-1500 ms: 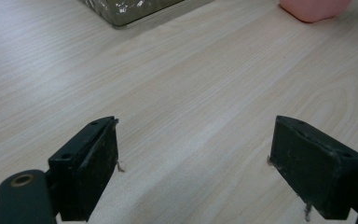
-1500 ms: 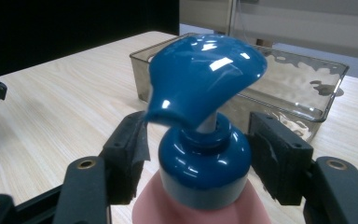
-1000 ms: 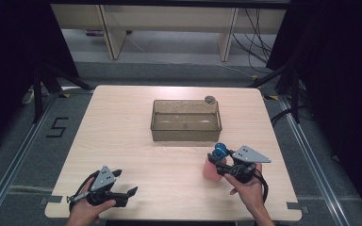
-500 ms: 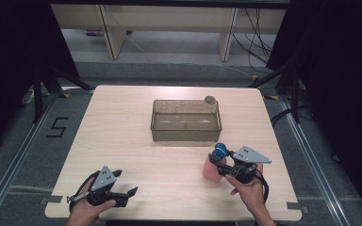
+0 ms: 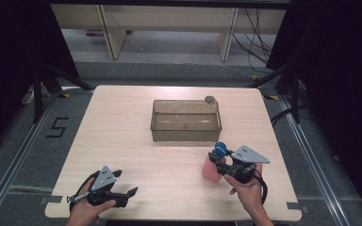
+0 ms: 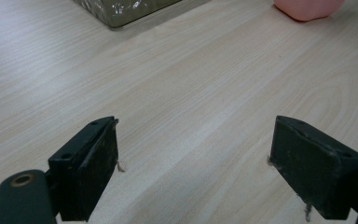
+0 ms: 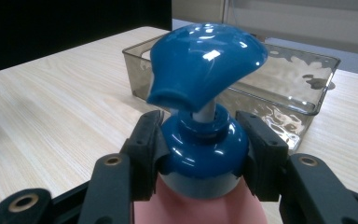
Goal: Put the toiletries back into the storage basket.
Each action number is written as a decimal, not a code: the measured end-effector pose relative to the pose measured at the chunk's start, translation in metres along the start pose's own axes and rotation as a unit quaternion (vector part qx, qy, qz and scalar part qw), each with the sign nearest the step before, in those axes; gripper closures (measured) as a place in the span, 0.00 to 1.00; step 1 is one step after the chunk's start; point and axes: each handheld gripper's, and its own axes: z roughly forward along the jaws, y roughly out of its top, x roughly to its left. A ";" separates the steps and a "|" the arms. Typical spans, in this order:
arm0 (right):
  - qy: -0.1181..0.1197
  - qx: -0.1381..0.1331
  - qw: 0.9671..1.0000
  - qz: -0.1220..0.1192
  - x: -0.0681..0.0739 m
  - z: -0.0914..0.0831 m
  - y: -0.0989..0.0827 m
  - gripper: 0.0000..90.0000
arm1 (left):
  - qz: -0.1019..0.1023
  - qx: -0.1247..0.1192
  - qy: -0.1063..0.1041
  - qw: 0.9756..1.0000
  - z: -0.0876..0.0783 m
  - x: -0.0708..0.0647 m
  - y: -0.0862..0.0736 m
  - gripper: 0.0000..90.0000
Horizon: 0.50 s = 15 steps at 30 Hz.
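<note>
A pink pump bottle (image 5: pixel 209 169) with a blue pump head (image 5: pixel 219 150) stands upright on the table's near right side. My right gripper (image 5: pixel 217 162) is shut on it. In the right gripper view the two pads of the gripper (image 7: pixel 204 144) press on either side of the blue collar under the pump head (image 7: pixel 205 65). These jaws have just been closing onto that collar. My left gripper (image 5: pixel 125 195) rests low at the near left edge, open. The left gripper view shows bare wood between the gripper's (image 6: pixel 193 158) jaws and the pink bottle (image 6: pixel 307 7) far ahead.
A clear brownish bin (image 5: pixel 186 134) stands in the middle of the table, just beyond the bottle, and its wall (image 7: pixel 307 105) shows behind the pump head. A small grey round object (image 5: pixel 210 99) sits at the bin's far right corner. Dark floor surrounds the table.
</note>
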 end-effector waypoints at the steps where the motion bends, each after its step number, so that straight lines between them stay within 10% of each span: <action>1: -0.003 -0.001 1.000 -0.006 -0.001 -0.001 0.001 0.60 | 0.001 0.000 0.002 1.000 0.000 0.000 0.000 0.16; 15: -0.018 -0.009 1.000 -0.018 -0.011 -0.007 0.017 0.60 | 0.000 0.002 0.002 1.000 0.001 0.001 -0.001 0.16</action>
